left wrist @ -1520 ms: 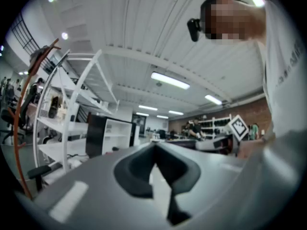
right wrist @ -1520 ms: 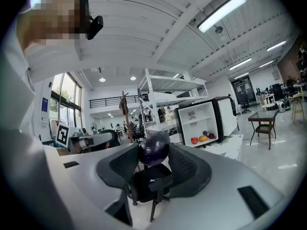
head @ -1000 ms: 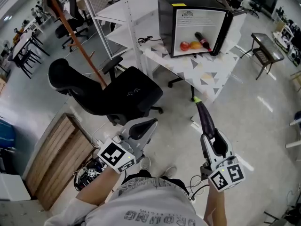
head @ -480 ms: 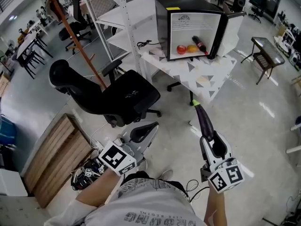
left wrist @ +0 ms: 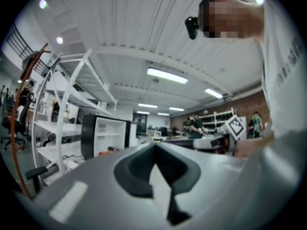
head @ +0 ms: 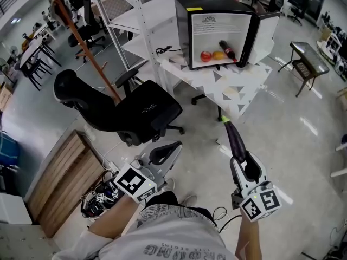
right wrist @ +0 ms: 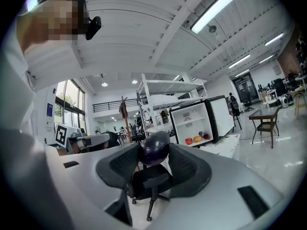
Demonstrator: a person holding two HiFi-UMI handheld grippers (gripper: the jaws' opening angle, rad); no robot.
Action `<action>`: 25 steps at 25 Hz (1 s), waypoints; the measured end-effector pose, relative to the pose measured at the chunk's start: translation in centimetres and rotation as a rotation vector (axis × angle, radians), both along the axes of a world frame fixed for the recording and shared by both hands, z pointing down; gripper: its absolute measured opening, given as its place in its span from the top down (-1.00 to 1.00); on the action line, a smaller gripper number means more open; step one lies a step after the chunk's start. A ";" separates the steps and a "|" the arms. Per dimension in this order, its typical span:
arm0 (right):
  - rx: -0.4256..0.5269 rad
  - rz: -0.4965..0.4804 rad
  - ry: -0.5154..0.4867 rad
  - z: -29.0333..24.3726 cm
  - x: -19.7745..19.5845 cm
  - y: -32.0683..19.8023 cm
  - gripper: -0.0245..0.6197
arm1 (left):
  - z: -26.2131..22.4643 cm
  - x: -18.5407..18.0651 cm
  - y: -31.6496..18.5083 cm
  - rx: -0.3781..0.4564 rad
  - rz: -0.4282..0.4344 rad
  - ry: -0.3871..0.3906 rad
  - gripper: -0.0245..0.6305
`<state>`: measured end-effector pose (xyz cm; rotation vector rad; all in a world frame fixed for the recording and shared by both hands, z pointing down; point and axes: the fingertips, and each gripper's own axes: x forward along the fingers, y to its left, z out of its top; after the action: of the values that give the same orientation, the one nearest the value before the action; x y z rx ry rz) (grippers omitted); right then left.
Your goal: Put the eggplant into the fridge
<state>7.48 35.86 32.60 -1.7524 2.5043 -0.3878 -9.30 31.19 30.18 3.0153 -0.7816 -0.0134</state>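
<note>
Right hand-held gripper [right wrist: 153, 152]: jaws pinching the blunt end of the long, dark purple eggplant [head: 234, 138]. The eggplant juts out toward 12 o'clock, green stem tip leading. It is carried in the air above the floor, well apart from the target.

Left hand-held gripper [left wrist: 154, 150]: pads pressed together, nothing between them. It sits low, at about 9 o'clock of the right one.

Outward:
- Black swivel office chair [head: 135, 110] at 10–11 o'clock.
- White desk with grey triangle pattern [head: 238, 85] at 12 o'clock.
- Small black fridge with white interior [head: 183, 31] on the desk, its door [head: 264, 31] swung open on the 3 o'clock side.
- On the fridge floor lie a round red fruit [head: 205, 56], a round orange fruit [head: 219, 54] and a dark bottle [head: 226, 48] lying tilted.

Judgement: the step in hand is the carry and approach; nothing is placed yet.

To do it well:
- Keep a firm pinch, since the long overhang will want to pivot downward.
- Pass the chair on its 3 o'clock side.
- Square up to the opening and enter stem first, level, clear of the door edge.
- Aim above or beside the fruit and bottle; I cannot tell how much bare floor is left.
- Let go only once the eggplant rests.
</note>
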 end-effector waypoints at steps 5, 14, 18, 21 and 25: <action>0.004 -0.006 0.003 0.0 0.9 -0.9 0.33 | 0.3 1.3 -0.9 -0.002 0.001 0.004 0.90; 0.010 0.005 0.004 0.3 3.3 -2.9 0.33 | 0.6 3.8 -3.0 0.007 0.015 0.012 0.90; 0.015 0.007 0.008 0.6 4.0 -4.1 0.33 | 1.1 4.8 -4.3 0.008 0.021 0.014 0.90; 0.017 0.013 0.010 0.6 4.5 -5.4 0.33 | 1.3 5.4 -5.5 0.009 0.027 0.016 0.90; 0.016 0.011 0.007 0.9 4.6 -7.4 0.33 | 1.5 5.5 -7.6 0.005 0.024 0.014 0.90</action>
<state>12.11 28.49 33.45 -1.7638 2.4943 -0.3613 -3.81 23.63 31.70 3.0258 -0.7446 -0.0354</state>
